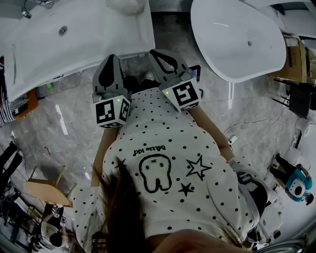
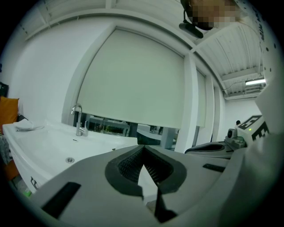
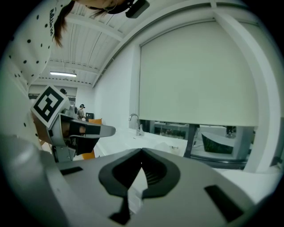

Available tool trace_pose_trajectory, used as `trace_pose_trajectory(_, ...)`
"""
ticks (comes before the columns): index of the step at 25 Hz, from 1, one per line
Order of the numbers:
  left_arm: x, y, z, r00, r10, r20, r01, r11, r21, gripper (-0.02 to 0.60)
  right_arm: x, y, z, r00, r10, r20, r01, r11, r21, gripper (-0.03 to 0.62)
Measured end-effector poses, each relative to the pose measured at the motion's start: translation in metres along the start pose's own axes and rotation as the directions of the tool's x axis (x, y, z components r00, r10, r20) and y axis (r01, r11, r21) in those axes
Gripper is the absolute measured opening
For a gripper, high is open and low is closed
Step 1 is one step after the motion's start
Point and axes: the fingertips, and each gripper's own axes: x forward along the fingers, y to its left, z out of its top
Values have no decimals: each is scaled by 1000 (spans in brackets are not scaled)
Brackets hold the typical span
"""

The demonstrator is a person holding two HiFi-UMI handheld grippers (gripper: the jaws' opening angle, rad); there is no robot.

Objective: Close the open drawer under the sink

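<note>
A long white sink (image 1: 74, 34) with a chrome tap (image 1: 29, 9) fills the upper left of the head view. What lies under its front edge is hidden, and no drawer shows in any view. My left gripper (image 1: 112, 57) and right gripper (image 1: 154, 52) are held side by side at chest height, pointing at the sink's near right corner. Both are shut with nothing between the pads. The left gripper view looks over its closed tips (image 2: 143, 146) to the sink (image 2: 53, 142) and tap (image 2: 78, 119). Beyond the right gripper's closed tips (image 3: 142, 150) stands the tap (image 3: 135, 122).
A white freestanding tub (image 1: 237, 39) stands at the upper right. The floor (image 1: 64, 133) is grey marble tile. A wooden chair (image 1: 47, 190) stands at the lower left and clutter lines the right edge. A large blind (image 2: 133, 80) covers the window behind the sink.
</note>
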Motion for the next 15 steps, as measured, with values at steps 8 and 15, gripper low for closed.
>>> trace_pose_trajectory(8, 1, -1, -2, 1000, -1, -6, 1, 1000, -5, 5, -1, -1, -2, 1000, -1, -3, 1, 1000, 2, 14)
trace_pose_trajectory(15, -1, -3, -3, 1000, 5, -4, -5, 1000, -6, 5, -4, -1, -2, 1000, 3, -2, -3, 1000, -5, 14)
